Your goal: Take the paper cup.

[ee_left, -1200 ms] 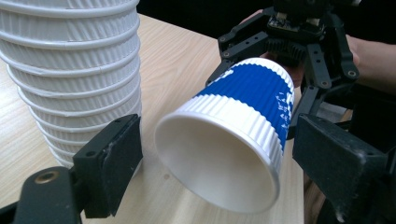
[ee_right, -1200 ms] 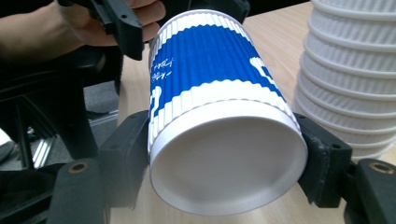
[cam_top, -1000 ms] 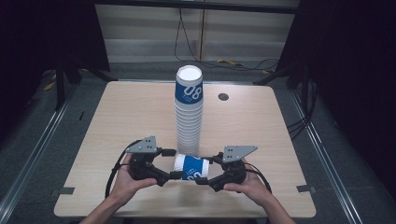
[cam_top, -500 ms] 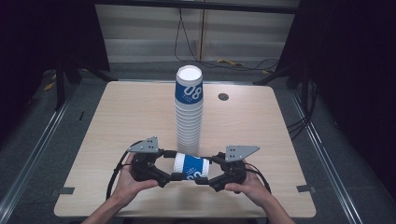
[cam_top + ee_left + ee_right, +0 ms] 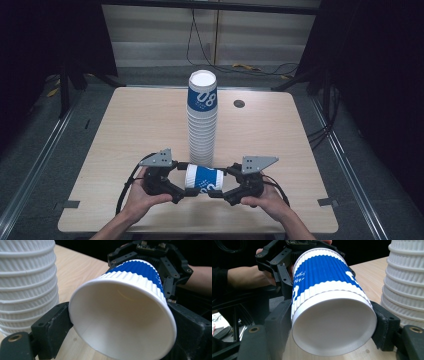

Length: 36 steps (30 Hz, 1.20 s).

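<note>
Wooden table (image 5: 125, 130), both tongs (image 5: 181, 184) (image 5: 220, 186) clamping sideways cup (image 5: 205, 179), cup stack (image 5: 201, 125) base hidden

The cup stack (image 5: 27, 285) is cropped above; its print (image 5: 202, 98) seemingly "08".

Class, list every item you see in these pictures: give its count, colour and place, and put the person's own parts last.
Single cup: one, blue and white, on its side between both tongs, near table edge.
Cup stack: one tall stack, white with blue top cup, table centre.
Table: one, light wood.
Grommet: one, dark, far right of the table.
Left tongs: black, shut on the cup's open end.
Right tongs: black, shut on its base.
Hands: two, at the near edge.
</note>
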### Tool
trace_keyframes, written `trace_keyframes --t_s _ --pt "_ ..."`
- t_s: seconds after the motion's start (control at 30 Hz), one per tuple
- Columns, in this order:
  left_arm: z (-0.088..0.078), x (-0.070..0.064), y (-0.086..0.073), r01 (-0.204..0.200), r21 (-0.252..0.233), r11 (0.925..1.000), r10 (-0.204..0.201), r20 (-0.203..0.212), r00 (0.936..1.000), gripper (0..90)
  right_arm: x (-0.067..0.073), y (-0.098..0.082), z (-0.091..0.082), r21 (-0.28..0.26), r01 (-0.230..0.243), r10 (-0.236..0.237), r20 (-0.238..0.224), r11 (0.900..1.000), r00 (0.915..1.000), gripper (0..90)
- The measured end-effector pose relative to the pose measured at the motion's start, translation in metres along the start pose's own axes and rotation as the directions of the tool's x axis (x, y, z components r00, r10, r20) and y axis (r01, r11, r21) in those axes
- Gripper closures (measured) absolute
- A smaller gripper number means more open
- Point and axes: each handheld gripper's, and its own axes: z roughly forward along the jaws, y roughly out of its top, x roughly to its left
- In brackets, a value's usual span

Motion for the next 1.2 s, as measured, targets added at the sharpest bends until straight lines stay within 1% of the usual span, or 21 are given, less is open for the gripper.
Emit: trace_keyframes --t_s 0.2,0.3,0.4,0.47,0.5,0.57,0.7,0.73,0.77,0.8,0.93,1.03,1.1,1.2 --pt "0.0001 -0.0004 -0.0020 0.004 -0.037 0.9993 -0.004 0.001 1.0000 10.2 -0.0003 0.0011 -0.0017 -0.009 -0.004 0.004 0.002 1.000 1.0000 28.1" --pt "0.0002 0.0002 -0.0036 -0.001 -0.056 0.9984 0.001 0.002 1.0000 10.2 -0.0005 0.0015 -0.0021 -0.014 -0.005 0.005 0.002 1.000 1.0000 28.1" --pt "0.0005 0.0007 -0.0040 0.002 -0.059 0.9983 -0.002 0.006 1.0000 10.2 -0.0005 0.0015 -0.0024 -0.015 -0.006 0.006 0.001 1.000 1.0000 28.1" --pt "0.0002 -0.0002 -0.0041 -0.005 -0.063 0.9980 0.004 -0.003 1.0000 10.2 -0.0002 0.0017 -0.0026 -0.020 -0.006 0.006 0.003 1.000 1.0000 28.2" --pt "0.0005 -0.0005 -0.0045 -0.001 -0.070 0.9975 0.001 0.005 1.0000 10.1 0.0000 0.0021 -0.0027 -0.017 -0.003 0.003 0.005 1.000 1.0000 28.1" --pt "0.0005 -0.0007 -0.0047 0.004 -0.079 0.9968 -0.003 0.007 1.0000 10.1 0.0005 0.0028 -0.0030 -0.021 0.001 -0.001 0.005 1.000 1.0000 28.2" --pt "0.0007 -0.0010 -0.0045 0.002 -0.078 0.9970 -0.002 0.003 1.0000 10.1 0.0004 0.0030 -0.0037 -0.027 0.004 -0.004 0.000 1.000 1.0000 28.2" --pt "0.0014 -0.0009 -0.0048 0.009 -0.085 0.9963 -0.008 0.013 0.9999 10.0 0.0004 0.0030 -0.0039 -0.026 0.003 -0.003 0.002 1.000 1.0000 28.2" --pt "0.0019 -0.0005 -0.0048 0.006 -0.082 0.9966 -0.005 0.013 0.9999 9.8 0.0004 0.0031 -0.0040 -0.027 0.004 -0.004 0.001 1.000 1.0000 28.2" --pt "0.0024 -0.0011 -0.0045 0.004 -0.079 0.9969 -0.004 -0.002 1.0000 9.6 0.0003 0.0033 -0.0039 -0.030 0.006 -0.006 0.000 1.000 1.0000 28.1" --pt "0.0023 -0.0013 -0.0037 0.002 -0.077 0.9970 -0.002 -0.002 1.0000 10.6 -0.0006 0.0031 -0.0037 -0.030 0.001 -0.001 0.006 1.000 1.0000 28.3" --pt "0.0009 -0.0025 -0.0021 -0.027 -0.057 0.9980 0.026 -0.018 0.9995 11.8 -0.0016 0.0029 -0.0027 -0.016 -0.012 0.012 -0.001 1.000 0.9999 28.2" --pt "0.0002 -0.0032 -0.0020 -0.030 -0.059 0.9978 0.029 -0.020 0.9994 12.6 -0.0017 0.0025 -0.0019 -0.006 -0.014 0.014 -0.004 1.000 0.9999 27.9" --pt "-0.0005 -0.0030 -0.0013 -0.038 -0.061 0.9974 0.036 -0.028 0.9989 14.3 -0.0016 0.0026 -0.0015 0.024 -0.036 0.035 0.004 0.999 0.9994 26.4"
